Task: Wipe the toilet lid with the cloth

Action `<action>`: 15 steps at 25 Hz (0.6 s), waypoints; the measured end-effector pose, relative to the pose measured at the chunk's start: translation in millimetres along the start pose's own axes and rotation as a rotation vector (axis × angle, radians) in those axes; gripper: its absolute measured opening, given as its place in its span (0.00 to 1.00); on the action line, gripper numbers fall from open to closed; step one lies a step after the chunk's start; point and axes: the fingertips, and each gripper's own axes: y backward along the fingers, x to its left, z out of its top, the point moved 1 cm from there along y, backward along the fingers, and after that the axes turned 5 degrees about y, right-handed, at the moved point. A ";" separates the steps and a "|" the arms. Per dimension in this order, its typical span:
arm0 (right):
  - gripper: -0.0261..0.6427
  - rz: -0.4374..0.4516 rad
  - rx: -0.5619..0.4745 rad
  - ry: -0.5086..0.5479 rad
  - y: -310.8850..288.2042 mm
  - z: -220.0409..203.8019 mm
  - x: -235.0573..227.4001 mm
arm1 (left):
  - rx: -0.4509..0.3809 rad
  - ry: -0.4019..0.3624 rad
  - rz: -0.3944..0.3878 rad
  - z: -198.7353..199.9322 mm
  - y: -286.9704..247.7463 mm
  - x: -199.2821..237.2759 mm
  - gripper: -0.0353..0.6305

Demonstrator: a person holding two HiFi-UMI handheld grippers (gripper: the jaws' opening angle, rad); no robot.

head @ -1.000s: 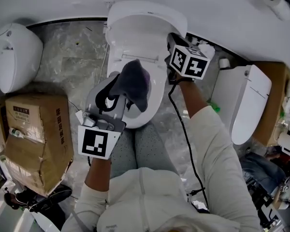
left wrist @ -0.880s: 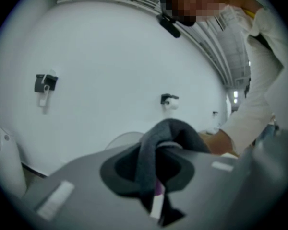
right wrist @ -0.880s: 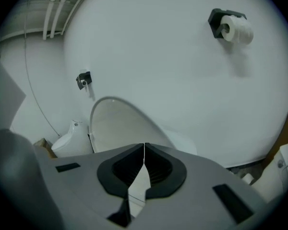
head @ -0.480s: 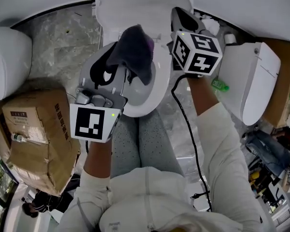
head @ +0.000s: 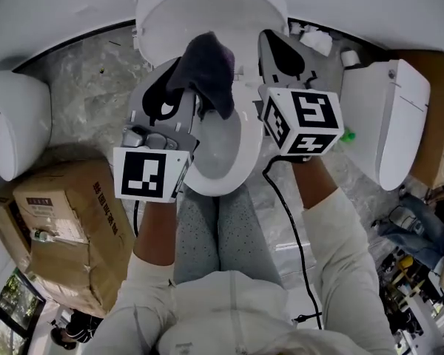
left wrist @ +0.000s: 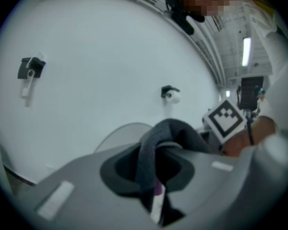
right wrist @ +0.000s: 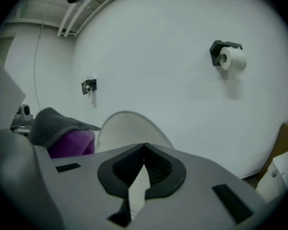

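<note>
Left gripper view: the left gripper (left wrist: 156, 150) is clamped on the cloth (left wrist: 182, 131) — upright toilet lid (left wrist: 117, 136) just ahead.
Press the draped fold flat against it, sweeping evenly; the right gripper (right wrist: 144, 146), jaws together and empty, is best held aside.

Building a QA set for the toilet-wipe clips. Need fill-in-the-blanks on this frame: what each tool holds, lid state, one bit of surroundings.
1. The left tool is shut on a dark grey ___.
2. The right tool has its jaws together and holds ___.
3. Raised or lowered: the toilet lid is ___.
4. The cardboard box sits on the floor at the person's ___ side.
Missing words: cloth; nothing; raised; left.
</note>
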 end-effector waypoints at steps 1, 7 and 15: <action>0.06 -0.003 -0.011 0.008 3.2 3.7 1.5 | 0.006 -0.010 0.000 -2.6 -4.2 2.9 0.13; 0.06 -0.012 -0.065 0.037 24.9 15.6 13.9 | 0.007 -0.023 0.059 -11.7 -26.3 23.7 0.13; 0.06 -0.019 -0.051 0.034 31.6 9.0 15.0 | -0.031 -0.053 0.256 -21.8 -59.1 56.5 0.13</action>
